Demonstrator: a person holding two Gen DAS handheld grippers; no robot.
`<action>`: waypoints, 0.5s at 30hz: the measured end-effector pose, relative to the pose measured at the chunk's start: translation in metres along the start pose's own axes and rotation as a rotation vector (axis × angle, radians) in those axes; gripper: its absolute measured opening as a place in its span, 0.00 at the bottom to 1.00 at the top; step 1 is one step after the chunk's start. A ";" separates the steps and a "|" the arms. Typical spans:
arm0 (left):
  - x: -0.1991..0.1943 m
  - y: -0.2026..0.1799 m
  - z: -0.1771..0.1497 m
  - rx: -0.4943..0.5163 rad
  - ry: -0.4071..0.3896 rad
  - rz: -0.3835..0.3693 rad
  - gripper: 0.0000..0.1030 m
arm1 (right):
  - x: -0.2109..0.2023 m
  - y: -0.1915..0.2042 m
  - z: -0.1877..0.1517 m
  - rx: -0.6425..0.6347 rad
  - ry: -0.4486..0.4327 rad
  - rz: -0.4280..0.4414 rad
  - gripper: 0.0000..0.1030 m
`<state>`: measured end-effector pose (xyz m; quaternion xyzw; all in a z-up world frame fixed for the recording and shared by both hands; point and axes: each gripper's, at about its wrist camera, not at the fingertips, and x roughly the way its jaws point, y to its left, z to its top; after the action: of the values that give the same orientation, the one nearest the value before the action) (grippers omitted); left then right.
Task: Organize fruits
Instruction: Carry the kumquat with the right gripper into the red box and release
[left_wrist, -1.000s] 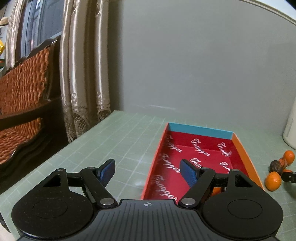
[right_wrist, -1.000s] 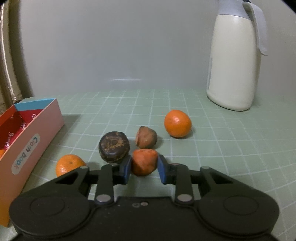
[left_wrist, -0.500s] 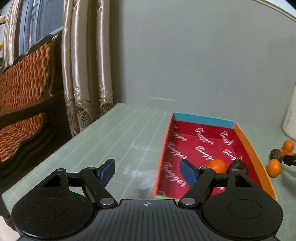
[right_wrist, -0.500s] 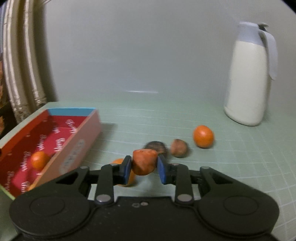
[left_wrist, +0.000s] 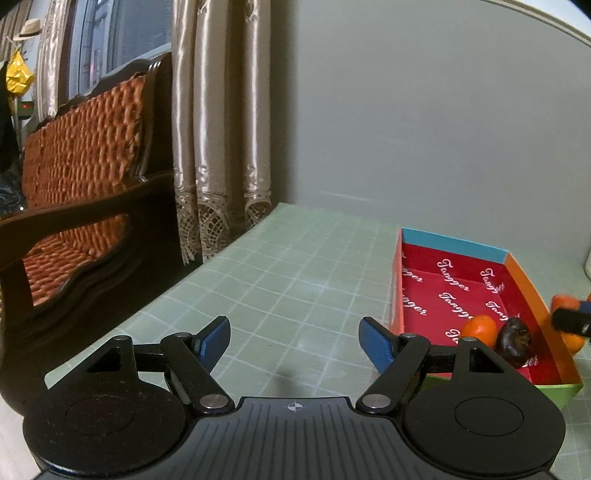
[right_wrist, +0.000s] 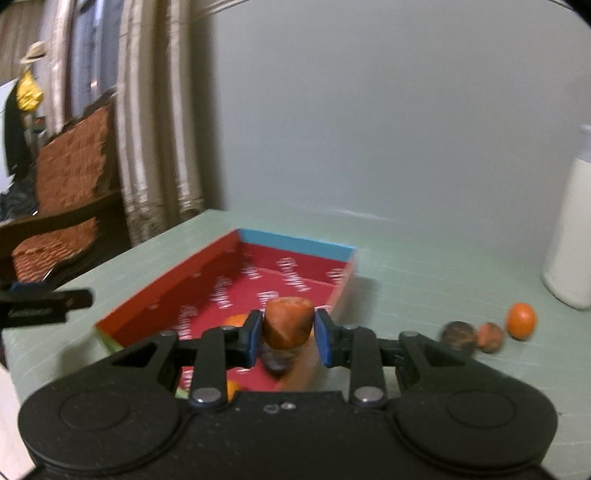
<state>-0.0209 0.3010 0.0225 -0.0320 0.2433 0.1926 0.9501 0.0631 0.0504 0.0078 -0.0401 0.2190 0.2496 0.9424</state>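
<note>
The right gripper (right_wrist: 288, 334) pinches a lumpy orange-brown fruit (right_wrist: 289, 322) just above the long red cardboard box (right_wrist: 166, 288); the left gripper (left_wrist: 294, 341) waits wide open, holding nothing.

White script reading "Tangger" repeated across the red lining of the box (left_wrist: 448, 295), ahead and to the right of the left gripper (left_wrist: 294, 338). No other lettering was legible.
</note>
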 end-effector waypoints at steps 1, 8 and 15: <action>0.000 0.001 0.000 0.000 0.001 0.000 0.74 | 0.001 0.006 -0.001 -0.015 0.003 0.010 0.28; 0.000 -0.002 0.000 0.003 -0.001 -0.006 0.74 | 0.005 0.021 -0.007 -0.076 0.004 0.003 0.40; -0.002 -0.016 0.002 0.014 -0.002 -0.027 0.74 | -0.010 -0.018 -0.002 0.020 -0.035 -0.074 0.40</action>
<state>-0.0155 0.2863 0.0245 -0.0282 0.2433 0.1779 0.9531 0.0626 0.0298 0.0095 -0.0345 0.2031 0.2133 0.9550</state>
